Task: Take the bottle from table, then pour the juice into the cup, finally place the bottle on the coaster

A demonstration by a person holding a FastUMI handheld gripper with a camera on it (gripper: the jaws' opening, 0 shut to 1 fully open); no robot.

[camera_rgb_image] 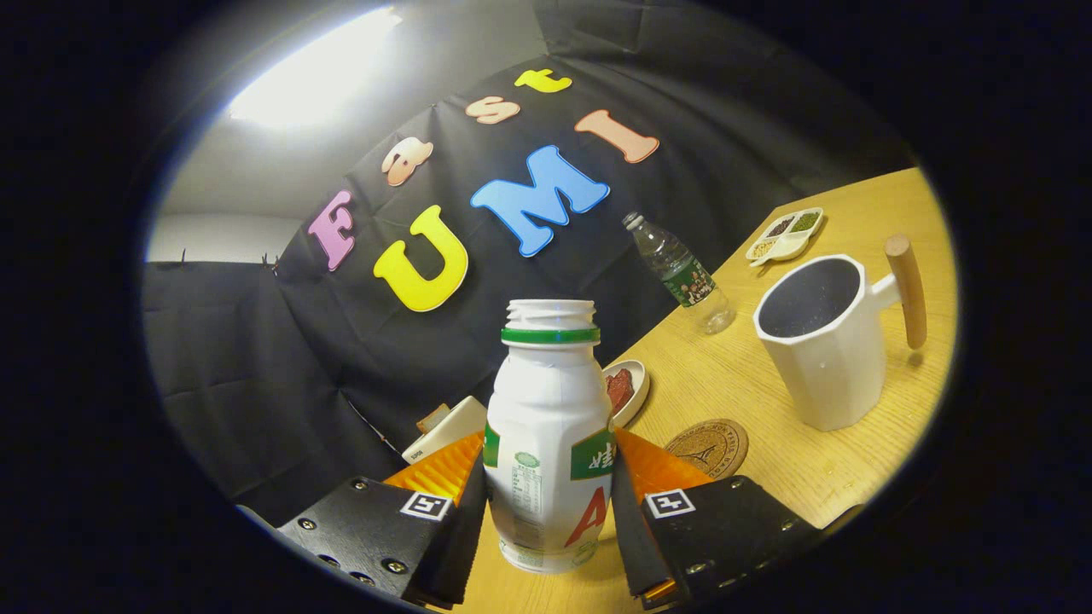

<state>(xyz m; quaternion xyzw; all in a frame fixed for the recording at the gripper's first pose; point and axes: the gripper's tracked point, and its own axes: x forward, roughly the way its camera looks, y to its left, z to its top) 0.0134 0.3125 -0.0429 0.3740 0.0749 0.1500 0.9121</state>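
A white juice bottle (546,426) with a green neck ring and no cap stands between my fingers, and my gripper (548,503) is shut on its lower body. The view is tilted, so the table slopes. Beyond the fingers to the right stands a white cup (823,341) with a wooden handle, its dark inside showing. A round cork coaster (706,447) lies flat on the table between the bottle and the cup, just past the right finger.
A clear water bottle (682,273) with a green label stands farther back on the wooden table (862,460). A small white dish (627,390) with something red sits behind the juice bottle, a white divided tray (787,234) lies far back, and a white box (444,431) rests at the left.
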